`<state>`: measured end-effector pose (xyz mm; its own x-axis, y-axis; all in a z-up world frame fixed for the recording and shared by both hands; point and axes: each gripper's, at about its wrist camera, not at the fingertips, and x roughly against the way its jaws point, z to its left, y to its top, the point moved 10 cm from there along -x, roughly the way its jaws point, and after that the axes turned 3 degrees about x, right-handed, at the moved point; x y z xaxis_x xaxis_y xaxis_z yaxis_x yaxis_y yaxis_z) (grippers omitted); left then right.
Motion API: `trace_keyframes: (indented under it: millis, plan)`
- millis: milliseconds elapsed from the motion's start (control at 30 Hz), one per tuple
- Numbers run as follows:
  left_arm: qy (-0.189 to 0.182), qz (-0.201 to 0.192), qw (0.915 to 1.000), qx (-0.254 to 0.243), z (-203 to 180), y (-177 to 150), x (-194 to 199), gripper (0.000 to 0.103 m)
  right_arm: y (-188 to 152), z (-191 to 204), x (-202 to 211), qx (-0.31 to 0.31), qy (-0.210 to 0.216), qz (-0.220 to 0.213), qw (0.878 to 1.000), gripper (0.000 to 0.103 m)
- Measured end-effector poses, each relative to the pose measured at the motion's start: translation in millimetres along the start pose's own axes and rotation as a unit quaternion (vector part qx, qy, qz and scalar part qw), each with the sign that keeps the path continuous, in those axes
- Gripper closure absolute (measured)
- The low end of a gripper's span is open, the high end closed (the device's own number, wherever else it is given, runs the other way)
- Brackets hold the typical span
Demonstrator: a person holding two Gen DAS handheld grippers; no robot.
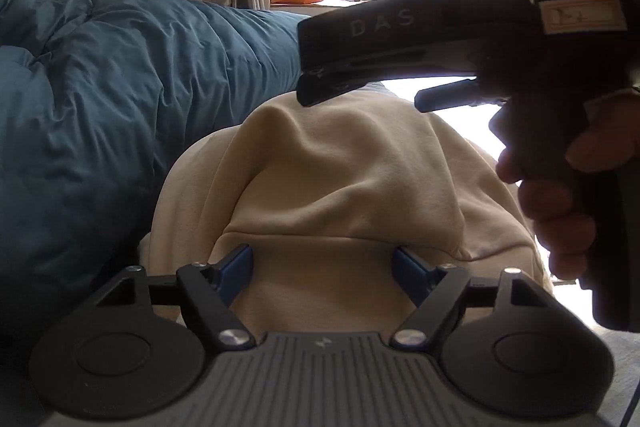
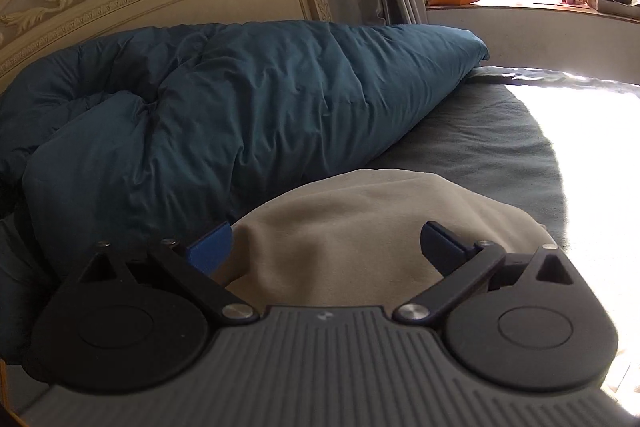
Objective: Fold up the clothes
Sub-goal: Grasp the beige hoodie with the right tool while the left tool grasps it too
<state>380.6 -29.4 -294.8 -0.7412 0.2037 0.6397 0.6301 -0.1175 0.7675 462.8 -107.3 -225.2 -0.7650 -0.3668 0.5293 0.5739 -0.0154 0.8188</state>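
Clothes here mean one cream garment [image 1: 340, 163], bunched on the bed beside the blue duvet [image 1: 100, 99]. Left gripper [image 1: 324, 259] stands released, its jaws on both sides of a fold but not pressing. Right gripper [image 2: 326, 247] is also released, above the garment. I think each should close on one single edge before lifting.
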Motion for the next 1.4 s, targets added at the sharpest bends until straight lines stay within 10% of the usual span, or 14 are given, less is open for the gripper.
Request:
trace_keyframes:
  millis: [133,367,433,800,1400]
  plan:
    - [-0.018,-0.018,0.9993,-0.027,-10,0,7,0.057,-28,10,-40,0.069,-0.053,0.088,0.992,0.022]
    - [-0.064,-0.039,0.9957,-0.054,-34,4,29,0.094,-41,16,-8,0.15,-0.087,0.085,0.981,0.088]
    - [-0.09,-0.041,0.9933,-0.059,-46,4,39,0.095,-39,14,10,0.145,-0.089,0.069,0.983,0.093]
    - [-0.276,-0.027,0.9574,-0.082,-137,-41,144,0.096,-51,-30,149,-0.017,-0.008,-0.004,1.0,0.095]
    - [-0.487,0.131,0.8538,-0.129,-300,-221,292,0.098,-272,-48,430,-0.286,0.03,0.007,0.958,0.095]
